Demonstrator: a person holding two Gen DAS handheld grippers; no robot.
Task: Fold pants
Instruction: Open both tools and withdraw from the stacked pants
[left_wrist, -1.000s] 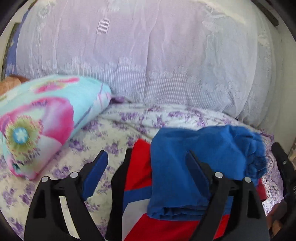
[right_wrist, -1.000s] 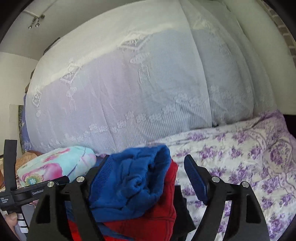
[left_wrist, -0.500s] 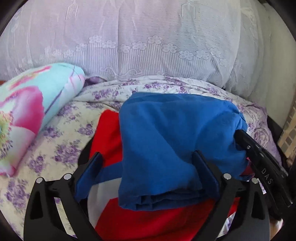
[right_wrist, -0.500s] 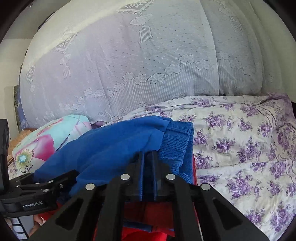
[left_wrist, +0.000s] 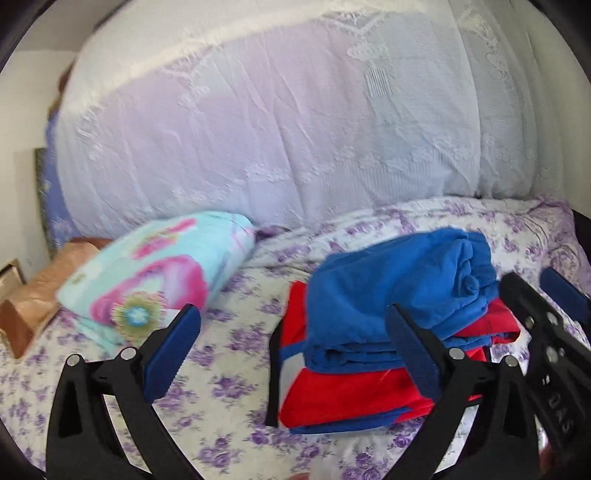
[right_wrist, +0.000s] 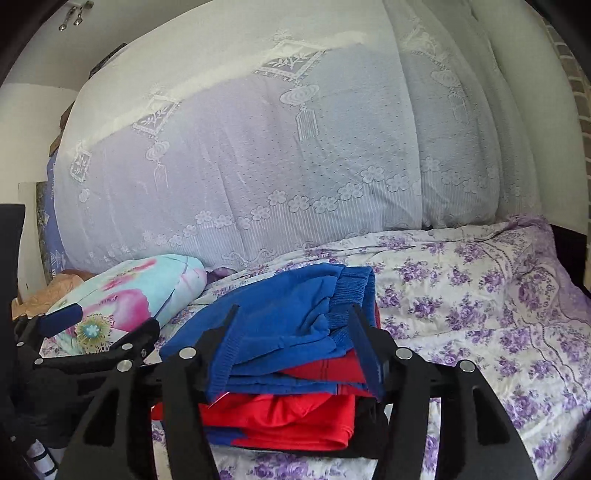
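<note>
Left gripper (left_wrist: 291, 350) opening, empty; right gripper (right_wrist: 295, 347) opening, seemingly straddling folded blue pants (right_wrist: 280, 328).

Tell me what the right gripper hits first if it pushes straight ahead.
Most likely the folded blue pants on the red garment: they lie right between the fingers of the opening right gripper. Depth is hard to judge, so contact may come almost at once.

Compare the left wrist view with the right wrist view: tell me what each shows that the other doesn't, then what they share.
Only the left wrist view shows the white panel on the red garment. Only the right wrist view shows the hooks on the wall and the ribbed blue cuff. Both show the folded blue pants atop the red garment, the floral pillow, the purple-flowered sheet and the lace cover.
</note>
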